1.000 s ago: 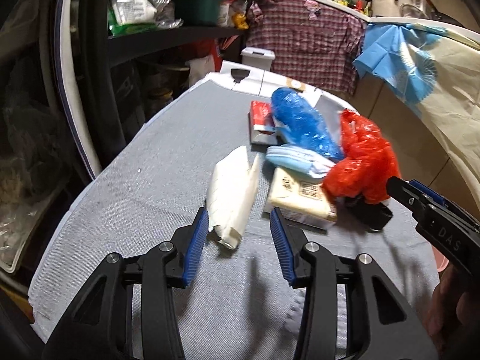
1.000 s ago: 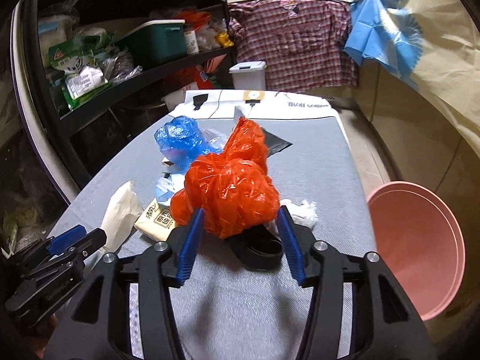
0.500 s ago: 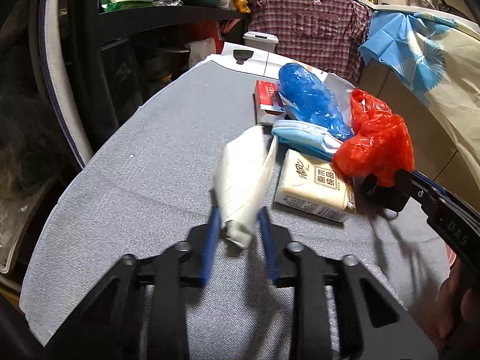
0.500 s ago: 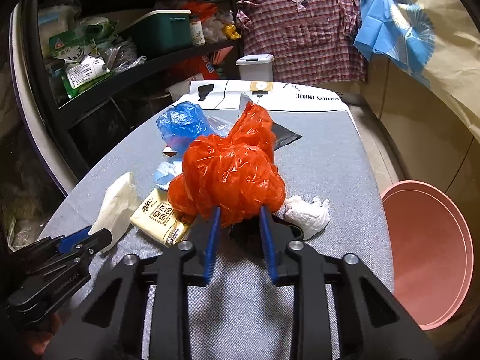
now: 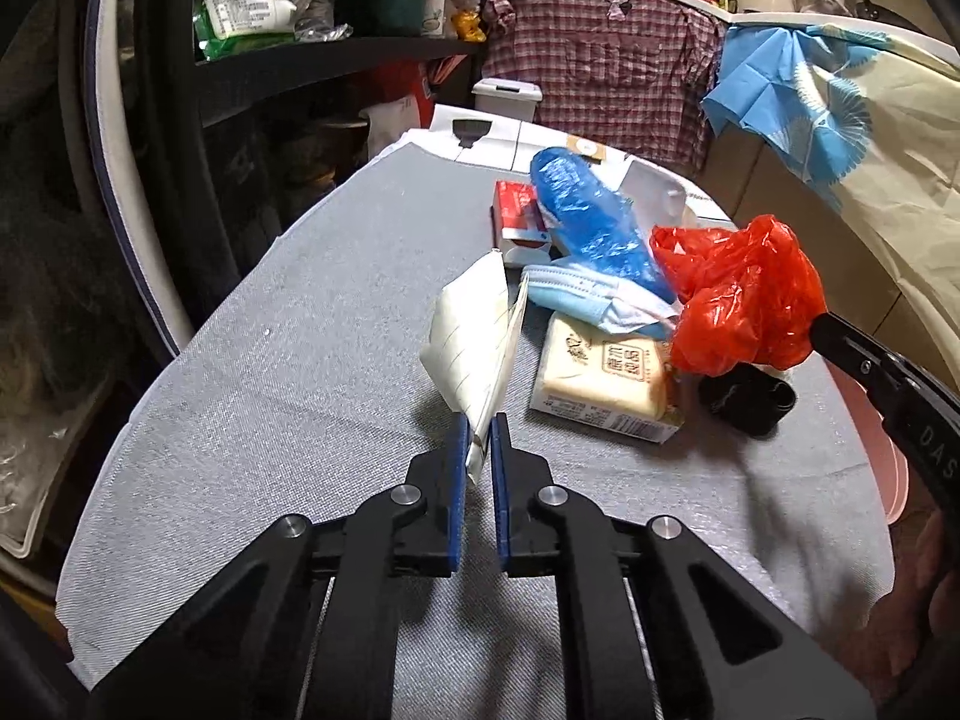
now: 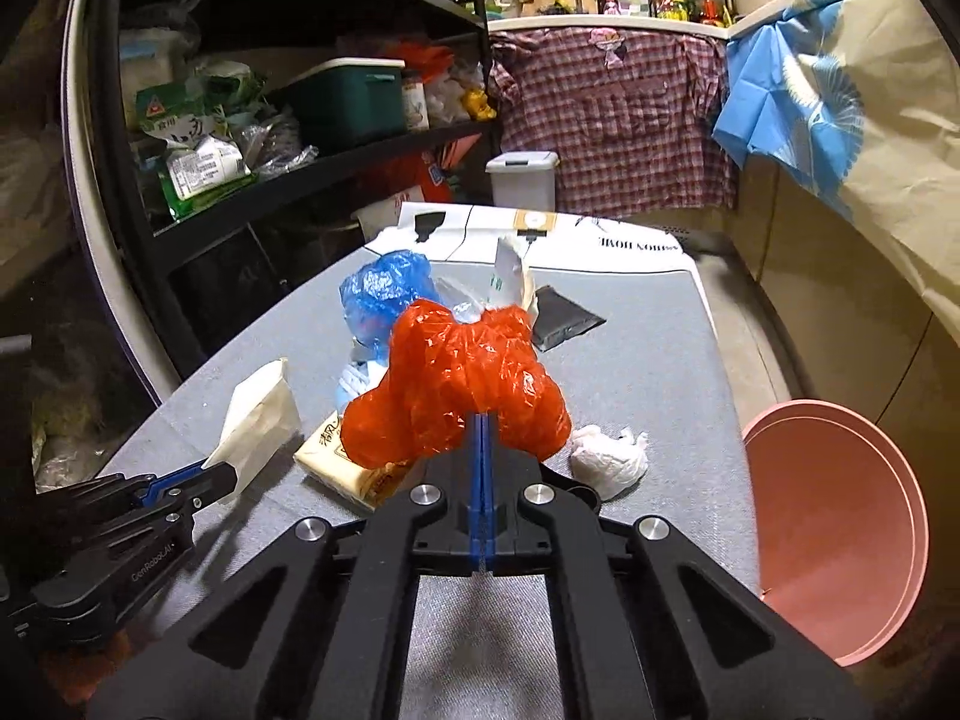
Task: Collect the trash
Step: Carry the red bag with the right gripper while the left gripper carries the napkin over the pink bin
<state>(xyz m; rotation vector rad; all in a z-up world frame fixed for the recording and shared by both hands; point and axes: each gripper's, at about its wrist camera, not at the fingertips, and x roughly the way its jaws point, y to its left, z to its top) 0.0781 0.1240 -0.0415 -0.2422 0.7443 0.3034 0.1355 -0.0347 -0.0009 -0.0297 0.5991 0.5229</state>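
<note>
since a second ago, both tools have been squeezed shut and lifted a little. the left tool [image 5: 478,450] is closed tight on the bottom corner of the white paper bag [image 5: 474,336], which is now held up at a tilt over the gray tabletop [image 5: 288,360]. the right tool [image 6: 483,468] is pinched almost fully closed on the red plastic bag [image 6: 462,384], and the bag is held up just above the other trash.

still left on the tabletop are the blue plastic bag [image 5: 591,222], the face mask [image 5: 585,300], the tissue pack [image 5: 603,384], the small red box [image 5: 516,219], a black thing [image 5: 747,399] and a white crumpled wad [image 6: 609,459]. the pink bin [image 6: 840,528] is seen low down, just past the right edge of the tabletop.

the paper bag is gripped only by a thin corner, so it could be torn or could slip out if it is swung fast. the red bag is soft and puffy, so a loose part could be caught on the tissue pack and that could be dragged off the tabletop. the bin could be missed if things are let go too early.
</note>
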